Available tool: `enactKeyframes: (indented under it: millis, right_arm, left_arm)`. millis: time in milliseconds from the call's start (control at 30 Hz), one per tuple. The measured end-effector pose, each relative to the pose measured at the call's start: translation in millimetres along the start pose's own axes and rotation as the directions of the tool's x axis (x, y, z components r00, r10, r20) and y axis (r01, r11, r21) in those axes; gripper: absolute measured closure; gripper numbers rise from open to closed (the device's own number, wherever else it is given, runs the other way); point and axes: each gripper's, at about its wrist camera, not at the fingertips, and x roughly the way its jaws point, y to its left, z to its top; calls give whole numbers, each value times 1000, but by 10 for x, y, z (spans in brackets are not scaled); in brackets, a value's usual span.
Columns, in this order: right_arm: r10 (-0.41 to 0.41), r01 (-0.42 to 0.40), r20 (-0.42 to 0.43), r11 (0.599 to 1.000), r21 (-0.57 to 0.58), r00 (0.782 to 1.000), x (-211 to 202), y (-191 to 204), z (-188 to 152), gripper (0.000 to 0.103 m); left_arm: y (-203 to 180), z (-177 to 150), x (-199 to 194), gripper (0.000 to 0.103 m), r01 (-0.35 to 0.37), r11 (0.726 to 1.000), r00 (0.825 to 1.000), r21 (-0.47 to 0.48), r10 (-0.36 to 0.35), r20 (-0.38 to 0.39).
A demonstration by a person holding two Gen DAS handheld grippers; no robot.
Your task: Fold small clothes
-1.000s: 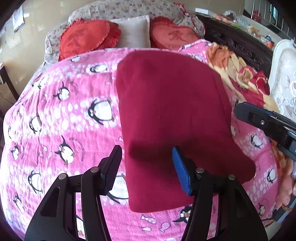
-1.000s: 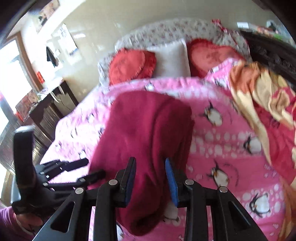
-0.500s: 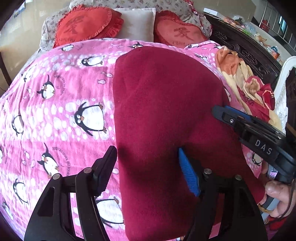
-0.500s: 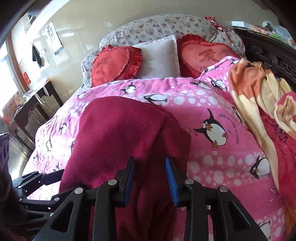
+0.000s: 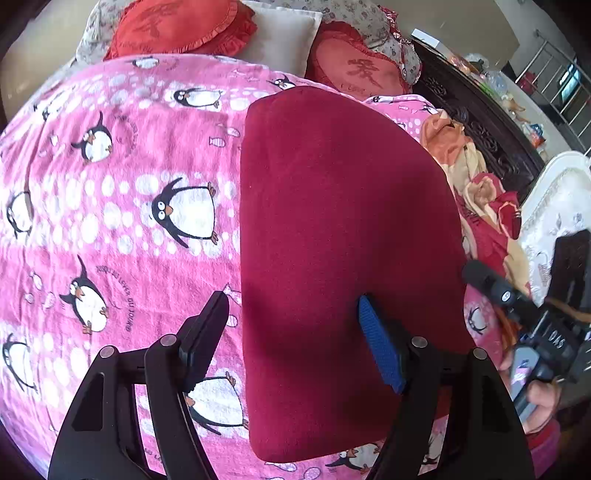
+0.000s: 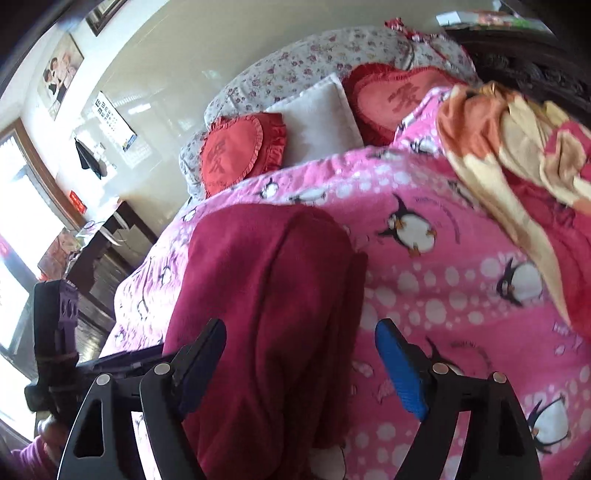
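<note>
A dark red folded garment lies flat on the pink penguin blanket. My left gripper is open above its near left part, one finger over the blanket, the blue pad over the cloth. My right gripper is open over the garment's near end; nothing is held. The right gripper also shows in the left wrist view, beside the garment's right edge. The left gripper shows in the right wrist view, at the garment's left side.
Red heart cushions and a white pillow lie at the bed's head. An orange and red crumpled blanket lies right of the garment. A dark carved bed frame runs along the right. A dark desk stands left.
My right gripper has opened wide and let go of the garment, which now lies flat. My left gripper has pulled back a little and stays open.
</note>
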Motion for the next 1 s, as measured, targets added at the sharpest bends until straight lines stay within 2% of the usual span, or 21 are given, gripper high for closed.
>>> enactKeyframes:
  millis: [200,233,367,800,1000]
  right_arm:
    - [56,-52,-67,996,67,996,210,-138,-105,22]
    - [80,-74,-69,993,87,994,255,-168,-107,22]
    - [125,-115,-88,988,108,988,396,-202,-109,22]
    - [130,-125,-90,990,64,987,501,-162,-134,19]
    - [136,-132,-84,990,58,987,494,-175,-173,19]
  left_arm:
    - [33,18,87,29,61,998,998,-34,-62,-25]
    - [28,25,113,25,64,997,997,-34,-65,-30]
    - [28,67,218,21,84,996,995,-40,-85,-47]
    - [-31,130,406,11,91,995,995,-42,-93,-42]
    - [-32,133,441,10,94,995,995,-45,-96,-41]
